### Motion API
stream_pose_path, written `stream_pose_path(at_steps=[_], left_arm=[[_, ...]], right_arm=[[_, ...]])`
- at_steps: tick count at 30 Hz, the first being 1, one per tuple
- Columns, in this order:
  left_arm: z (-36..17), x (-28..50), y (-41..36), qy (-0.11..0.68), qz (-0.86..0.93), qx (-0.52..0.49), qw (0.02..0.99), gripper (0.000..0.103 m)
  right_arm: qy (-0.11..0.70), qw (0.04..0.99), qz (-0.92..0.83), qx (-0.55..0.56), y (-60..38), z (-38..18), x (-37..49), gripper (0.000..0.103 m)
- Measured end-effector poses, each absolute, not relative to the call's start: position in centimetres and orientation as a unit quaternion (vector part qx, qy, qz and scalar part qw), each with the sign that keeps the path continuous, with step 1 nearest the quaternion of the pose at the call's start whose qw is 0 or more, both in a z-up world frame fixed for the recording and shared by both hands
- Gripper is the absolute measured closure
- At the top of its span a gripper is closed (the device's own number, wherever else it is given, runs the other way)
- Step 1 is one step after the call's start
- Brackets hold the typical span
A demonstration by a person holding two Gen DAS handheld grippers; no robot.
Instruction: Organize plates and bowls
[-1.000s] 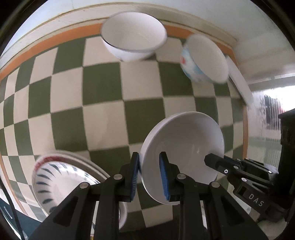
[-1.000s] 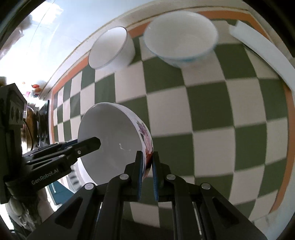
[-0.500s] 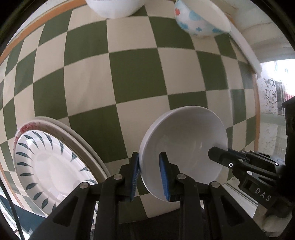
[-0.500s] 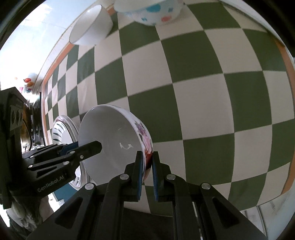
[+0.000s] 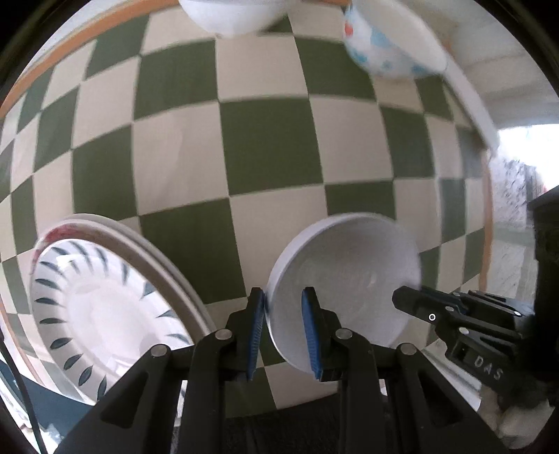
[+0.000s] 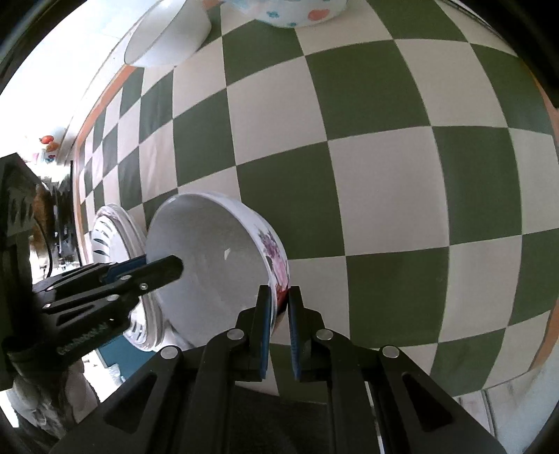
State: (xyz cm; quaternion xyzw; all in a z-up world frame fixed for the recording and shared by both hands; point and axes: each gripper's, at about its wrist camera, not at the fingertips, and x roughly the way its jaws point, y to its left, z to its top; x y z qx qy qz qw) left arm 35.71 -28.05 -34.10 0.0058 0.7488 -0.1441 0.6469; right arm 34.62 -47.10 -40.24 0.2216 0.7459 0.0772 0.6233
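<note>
Currently both grippers hold one flowered bowl (image 6: 216, 265) above the checked bench (image 6: 384, 167); right gripper (image 6: 277, 324) has its fingers (image 6: 262, 328) clenched on the bowl's rim, one blue pad inside, one outside against the purple flower print; left gripper (image 5: 281, 331) straddles the opposite rim, its left pad touching the outer wall, its right pad inside the bowl; whether that inner pad presses the wall, cannot tell, though the rim sits between the pads.

Bowl is tilted, its white inside facing both cameras; it does not appear to rest on the bench.

Left of the bowl in the left wrist view: a stack of plates (image 5: 104, 307), top one white with dark blue leaf marks round the rim, a red-trimmed edge showing beneath; near the held bowl, apart from it.

Far side of the bench: a plain white bowl (image 6: 167, 38) and, beside it, a spotted bowl (image 6: 290, 12) with blue and orange marks; both well apart from the held one; left wrist view blurred there.
</note>
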Motion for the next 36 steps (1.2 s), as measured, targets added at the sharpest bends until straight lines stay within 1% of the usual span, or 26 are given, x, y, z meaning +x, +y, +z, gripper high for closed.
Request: stream_pose_path(at_steps=[3, 5, 7, 9, 14, 20, 27, 29, 30, 31, 32, 36], left_arm=[[-31.1, 36.4, -27.3, 0.731, -0.144, -0.017, 0.666, 0.082], [-29.1, 37.5, -27.4, 0.715, -0.141, -0.028, 0.684, 0.082], [-27.7, 39.2, -27.9, 0.703, -0.142, -0.044, 0.696, 0.079], [-26.9, 41.6, -29.1, 0.695, -0.138, -0.048, 0.704, 0.077], [-27.5, 47.3, -32.4, 0.695, -0.138, -0.053, 0.704, 0.077], [-30.8, 52.7, -35.7, 0.715, -0.130, -0.044, 0.686, 0.077], [-33.9, 55.0, -38.6, 0.727, -0.126, -0.008, 0.675, 0.078], [-34.0, 55.1, -39.0, 0.723, -0.128, 0.004, 0.679, 0.082], [-34.0, 55.1, -39.3, 0.721, -0.127, 0.013, 0.681, 0.082], [-34.0, 55.2, -39.4, 0.719, -0.127, 0.017, 0.683, 0.082], [-34.0, 55.3, -39.4, 0.716, -0.127, 0.018, 0.686, 0.082], [-33.9, 55.5, -39.1, 0.715, -0.132, 0.011, 0.686, 0.082]], right_arm=[[0.736, 0.632, 0.078, 0.231, -48.6, -38.1, 35.2, 0.090], [0.724, 0.642, 0.077, 0.241, -50.0, -36.6, 35.9, 0.083], [0.706, 0.657, 0.075, 0.254, -51.7, -34.9, 37.3, 0.069], [0.687, 0.672, 0.073, 0.266, -53.2, -33.6, 39.0, 0.061], [0.663, 0.697, 0.048, 0.271, -56.6, -33.1, 44.4, 0.060], [0.662, 0.686, 0.027, 0.302, -59.4, -36.3, 49.5, 0.060], [0.670, 0.669, 0.030, 0.320, -59.9, -39.5, 52.9, 0.060], [0.671, 0.670, 0.030, 0.317, -59.5, -40.1, 53.4, 0.062], [0.672, 0.670, 0.029, 0.313, -59.4, -40.4, 53.8, 0.070], [0.676, 0.671, 0.024, 0.303, -59.4, -40.6, 54.1, 0.088], [0.680, 0.671, 0.020, 0.294, -59.1, -40.8, 54.4, 0.091], [0.678, 0.684, 0.015, 0.269, -58.5, -40.5, 54.8, 0.092]])
